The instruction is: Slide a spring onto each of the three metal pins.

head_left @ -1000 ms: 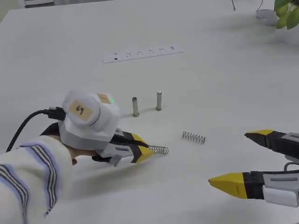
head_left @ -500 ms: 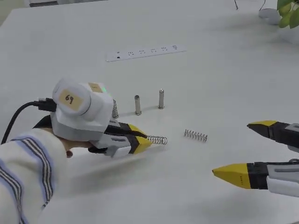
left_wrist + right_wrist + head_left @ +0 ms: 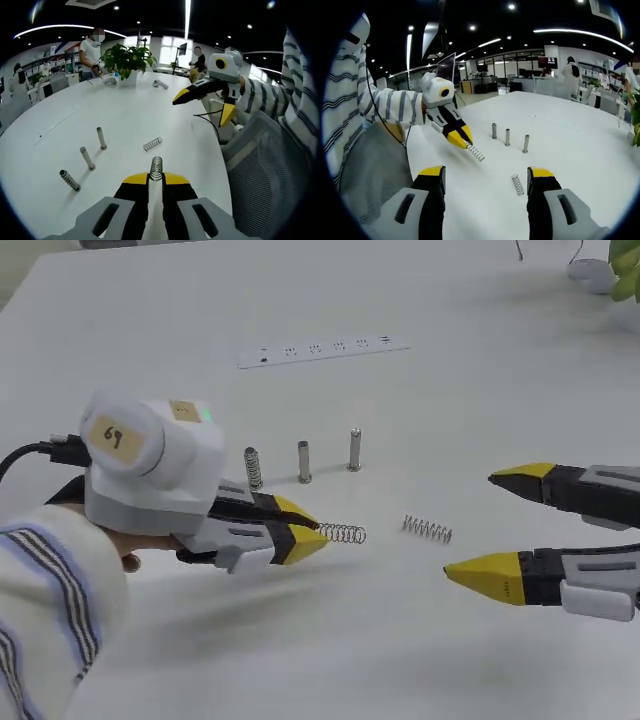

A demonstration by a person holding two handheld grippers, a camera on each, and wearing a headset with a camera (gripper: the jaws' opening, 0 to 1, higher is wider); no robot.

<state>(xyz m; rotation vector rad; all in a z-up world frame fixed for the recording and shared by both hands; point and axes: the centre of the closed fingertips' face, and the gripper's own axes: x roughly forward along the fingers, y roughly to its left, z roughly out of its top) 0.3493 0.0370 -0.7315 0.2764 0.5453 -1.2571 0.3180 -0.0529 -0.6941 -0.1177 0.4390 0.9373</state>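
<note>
left hand-held gripper (image 3: 319,536) and spring (image 3: 343,533) higher, nearer the pins (image 3: 303,462)

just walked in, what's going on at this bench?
A person is fitting springs onto three upright metal pins on the white table. In the head view the leftmost pin already wears a first spring. The middle pin and right pin are bare. The left gripper is shut on a second spring, which sticks out past its tips. The right gripper is open, near a third spring lying loose on the table.
</note>
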